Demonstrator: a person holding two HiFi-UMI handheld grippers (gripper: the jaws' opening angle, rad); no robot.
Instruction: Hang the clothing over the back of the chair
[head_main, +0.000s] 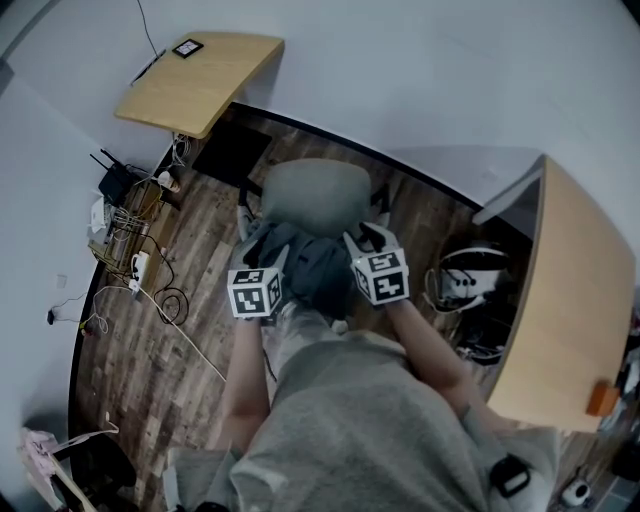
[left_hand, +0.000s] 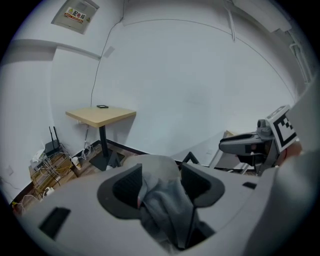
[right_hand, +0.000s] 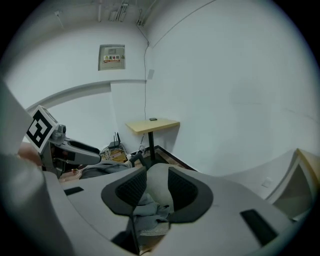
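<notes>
Both forearms are held forward from the body, side by side. The left gripper (head_main: 252, 240) (left_hand: 161, 172) and the right gripper (head_main: 368, 238) (right_hand: 157, 175) are angled forward and downward.

The grey clothing (head_main: 312, 268) (left_hand: 167, 200) (right_hand: 147, 210) is held between the two grippers. A bunched fold is clamped between the left gripper's partly closed pads. A smaller fold is pinched low between the right gripper's pads, which are set closer together.

The chair (head_main: 315, 195) (right_hand: 159, 180) is seen just beyond both sets of jaws, its rounded grey back framed between them. The clothing is bunched just short of it.

A wire basket (head_main: 122, 228) is seen on the floor well to the left of the left gripper. Cables are tangled about it, and its contents cannot be made out.
</notes>
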